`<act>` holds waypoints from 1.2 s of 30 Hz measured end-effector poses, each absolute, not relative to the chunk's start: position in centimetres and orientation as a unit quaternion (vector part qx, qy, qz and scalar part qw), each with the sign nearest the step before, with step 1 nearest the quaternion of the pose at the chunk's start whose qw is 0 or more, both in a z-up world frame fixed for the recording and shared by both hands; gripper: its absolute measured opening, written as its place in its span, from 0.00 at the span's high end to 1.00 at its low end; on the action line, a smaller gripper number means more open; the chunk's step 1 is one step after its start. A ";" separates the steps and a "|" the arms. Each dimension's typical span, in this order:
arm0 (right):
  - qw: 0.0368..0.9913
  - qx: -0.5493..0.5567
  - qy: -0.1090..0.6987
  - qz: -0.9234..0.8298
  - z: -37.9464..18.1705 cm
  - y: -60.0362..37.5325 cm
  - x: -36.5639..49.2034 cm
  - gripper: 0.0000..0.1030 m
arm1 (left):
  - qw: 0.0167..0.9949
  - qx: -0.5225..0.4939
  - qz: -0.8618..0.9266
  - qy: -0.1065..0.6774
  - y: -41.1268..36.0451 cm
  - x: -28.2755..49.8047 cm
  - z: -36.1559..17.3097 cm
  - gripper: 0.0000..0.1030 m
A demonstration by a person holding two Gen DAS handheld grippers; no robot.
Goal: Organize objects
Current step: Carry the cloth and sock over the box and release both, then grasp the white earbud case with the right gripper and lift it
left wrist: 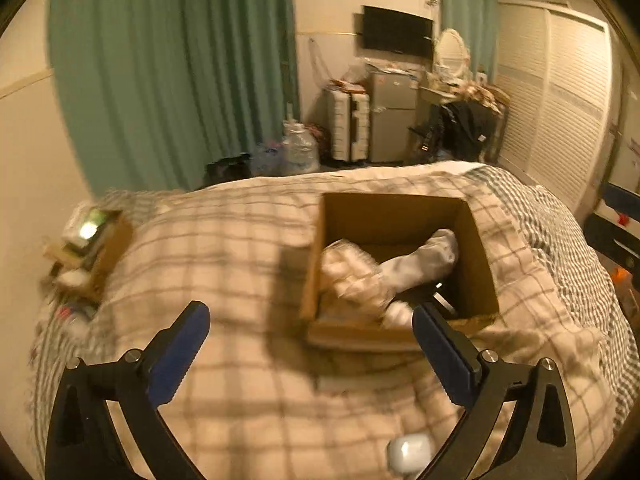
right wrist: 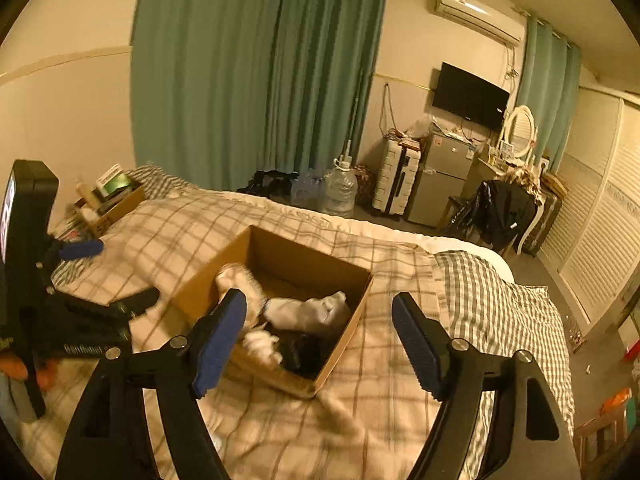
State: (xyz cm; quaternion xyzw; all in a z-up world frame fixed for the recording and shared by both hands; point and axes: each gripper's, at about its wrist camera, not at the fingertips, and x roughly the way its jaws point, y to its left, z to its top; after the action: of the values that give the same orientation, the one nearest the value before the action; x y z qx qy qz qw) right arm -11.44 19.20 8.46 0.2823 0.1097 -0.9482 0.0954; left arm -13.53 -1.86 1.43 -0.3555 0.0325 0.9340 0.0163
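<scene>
An open cardboard box sits on the checked bedspread; it also shows in the right wrist view. Inside lie a white sock, a blurred checked cloth and something dark. The sock also shows in the right wrist view. My left gripper is open and empty, just short of the box's near left corner. My right gripper is open and empty, over the box's near edge. The left gripper also shows at the left of the right wrist view. A small white case lies on the bed below the left gripper.
A smaller box of books and oddments sits at the bed's far left corner. Beyond the bed are green curtains, water jugs, a suitcase, a small fridge and a chair with dark clothes.
</scene>
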 end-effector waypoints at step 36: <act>0.172 0.506 0.105 -0.839 -11.9 12.6 -9.1 0.95 | -0.029 -0.450 0.893 -0.006 -6.3 -6.5 -9.4 0.00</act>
State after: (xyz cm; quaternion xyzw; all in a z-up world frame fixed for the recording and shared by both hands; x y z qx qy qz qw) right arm -9.13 12.63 -11.91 0.5061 0.1048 -0.8386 0.1722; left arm -6.49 -6.31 -9.42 -0.4499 -0.0063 0.8926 -0.0288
